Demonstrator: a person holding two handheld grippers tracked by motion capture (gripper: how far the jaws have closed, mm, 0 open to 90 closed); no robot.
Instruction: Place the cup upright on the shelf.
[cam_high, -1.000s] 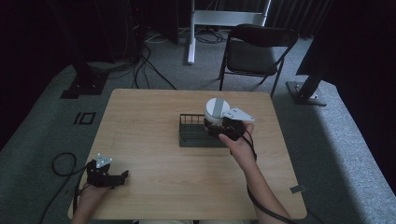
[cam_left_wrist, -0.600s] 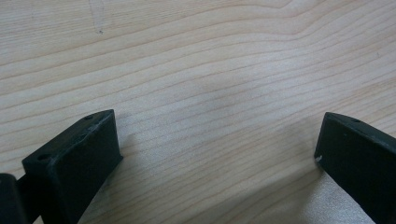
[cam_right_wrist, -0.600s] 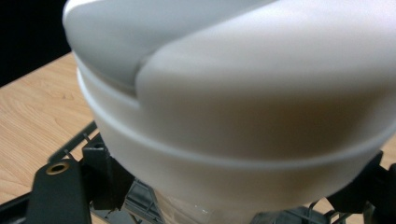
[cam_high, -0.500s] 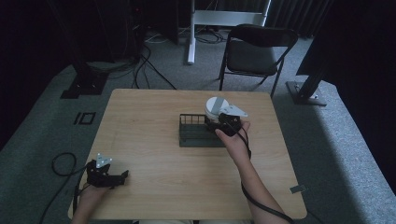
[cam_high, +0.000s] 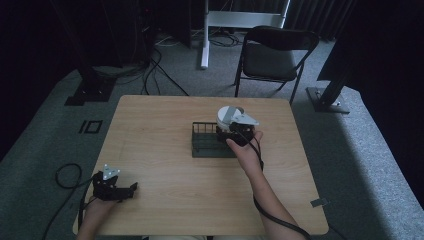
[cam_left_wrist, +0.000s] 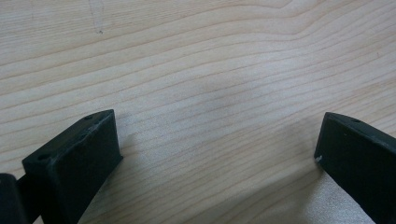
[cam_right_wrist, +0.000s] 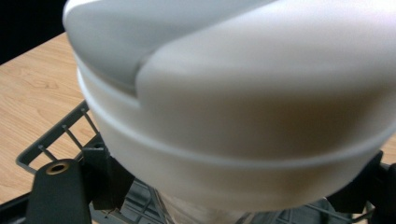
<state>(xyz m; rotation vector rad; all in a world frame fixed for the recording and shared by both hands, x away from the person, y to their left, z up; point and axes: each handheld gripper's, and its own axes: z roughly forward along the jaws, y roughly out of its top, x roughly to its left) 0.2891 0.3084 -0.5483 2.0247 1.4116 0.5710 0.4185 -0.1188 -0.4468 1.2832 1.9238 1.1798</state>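
Right gripper (cam_high: 231, 129) clamped on white bowl (cam_high: 226, 115), jaws pressing its sides, holding it tilted over the right end of dark wire rack (cam_high: 207, 142), just past table centre toward 1 o'clock. Held high and angled, presumably to drop the rim between the rack's bars rather than flat on the tray. Close up, pale bowl wall (cam_right_wrist: 243, 116) above grey rack wires (cam_right_wrist: 60, 135). Left gripper (cam_high: 125, 191) parked at 7 o'clock near the table (cam_high: 150, 120) edge, jaws spread wide over bare wood, out of the way. No brand, label or writing readable anywhere.
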